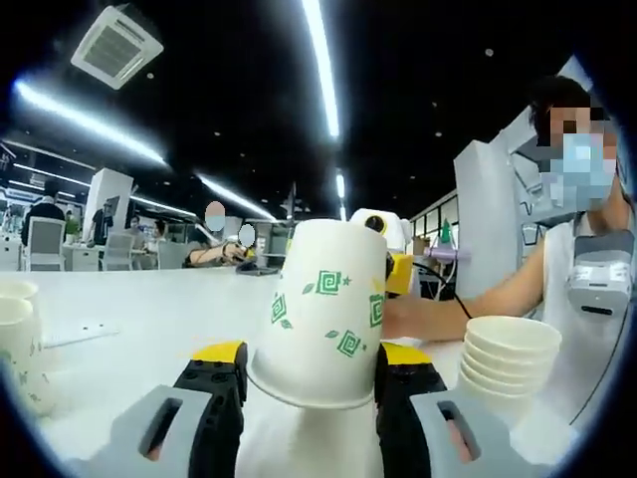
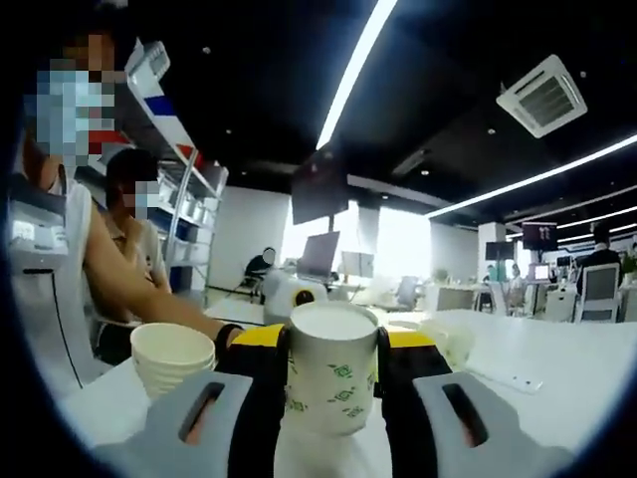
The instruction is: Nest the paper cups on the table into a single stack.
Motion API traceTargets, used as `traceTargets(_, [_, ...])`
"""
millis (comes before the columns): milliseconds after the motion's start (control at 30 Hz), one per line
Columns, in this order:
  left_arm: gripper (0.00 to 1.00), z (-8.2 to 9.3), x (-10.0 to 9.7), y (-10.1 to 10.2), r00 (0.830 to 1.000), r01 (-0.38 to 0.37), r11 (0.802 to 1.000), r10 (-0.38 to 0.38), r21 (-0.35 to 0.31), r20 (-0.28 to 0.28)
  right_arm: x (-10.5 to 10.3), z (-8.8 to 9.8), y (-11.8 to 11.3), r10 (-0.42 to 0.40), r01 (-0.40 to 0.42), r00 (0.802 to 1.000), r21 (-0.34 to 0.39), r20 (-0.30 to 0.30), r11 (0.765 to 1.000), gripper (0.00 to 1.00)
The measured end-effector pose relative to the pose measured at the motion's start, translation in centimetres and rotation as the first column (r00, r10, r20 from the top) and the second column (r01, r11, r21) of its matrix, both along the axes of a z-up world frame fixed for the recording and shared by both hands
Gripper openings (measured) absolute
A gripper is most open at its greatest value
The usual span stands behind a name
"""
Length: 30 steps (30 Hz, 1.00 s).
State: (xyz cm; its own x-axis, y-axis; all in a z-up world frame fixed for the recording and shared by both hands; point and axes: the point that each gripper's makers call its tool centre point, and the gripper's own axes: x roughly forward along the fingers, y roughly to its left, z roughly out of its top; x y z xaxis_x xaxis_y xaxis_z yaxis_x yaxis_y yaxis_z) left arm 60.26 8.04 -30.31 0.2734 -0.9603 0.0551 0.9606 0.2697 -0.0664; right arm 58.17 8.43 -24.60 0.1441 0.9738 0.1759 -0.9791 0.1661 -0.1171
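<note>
Holding 1 cup [image 1: 323,319] tilted in the closed left gripper [image 1: 311,383], prob. to line it up w/ the stack [image 1: 510,357] just beside it; right gripper [image 2: 331,373] clamps another cup [image 2: 331,370] upright near the stack, 2 more cups [image 1: 17,339] well apart.

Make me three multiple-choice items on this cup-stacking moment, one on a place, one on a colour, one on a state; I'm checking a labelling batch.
1. In the left gripper view, where does the stack of nested cups stand?
A. right of the held cup
B. left of the held cup
C. on top of the held cup

2. What colour is the print on the paper cup in the left gripper?
A. red
B. green
C. blue

3. How is the cup in the right gripper held?
A. mouth up
B. lying on its side
C. crushed flat

Answers: 1 A, it stands at the right beside the jaws. 2 B, green squares and leaves show. 3 A, its open rim faces upward between the jaws.
</note>
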Motion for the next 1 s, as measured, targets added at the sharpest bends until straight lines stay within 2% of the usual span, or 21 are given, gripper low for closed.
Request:
traceTargets(233, [0.54,1.3,0.8,1.4,0.999,-0.049,0.997,0.05,-0.054,0.012,0.9,0.3,-0.8,-0.026,0.027,0.999,0.03,-0.028,0.999,0.38])
traceTargets(533, [0.53,3.3,1.4,3.0,0.996,-0.081,0.984,0.085,-0.158,0.019,1.4,0.3,-1.2,-0.029,0.033,0.997,0.058,-0.074,0.998,0.37])
traceTargets(667, [0.53,4.6,1.7,3.9,0.996,-0.085,0.969,0.088,-0.232,0.005,1.8,-0.3,-1.1,-0.021,0.024,0.996,0.036,-0.086,0.999,0.36])
traceTargets(733, [0.53,4.9,2.0,4.4,0.996,-0.085,0.963,0.088,-0.256,-0.002,1.8,-0.7,-1.0,-0.021,0.023,0.996,0.021,-0.083,1.0,0.35])
traceTargets(767, [0.53,5.0,2.0,4.5,0.996,-0.085,0.961,0.088,-0.262,-0.003,1.7,-1.0,-0.9,-0.015,0.016,0.996,0.011,-0.083,1.0,0.31])
traceTargets(833, [0.53,5.4,2.1,4.7,0.996,-0.082,0.955,0.085,-0.284,-0.002,1.4,-1.6,-0.6,0.01,-0.011,0.995,-0.006,-0.104,1.0,0.31])
traceTargets(933, [0.53,5.6,2.0,4.7,0.996,-0.082,0.953,0.088,-0.29,0.008,1.1,-2.6,0.1,0.029,-0.035,0.991,-0.048,-0.131,0.998,0.44])
traceTargets(1000, [0.53,5.8,1.9,4.8,0.996,-0.081,0.951,0.088,-0.298,0.009,1.1,-3.1,0.6,0.018,-0.028,0.991,-0.073,-0.131,0.997,0.56])
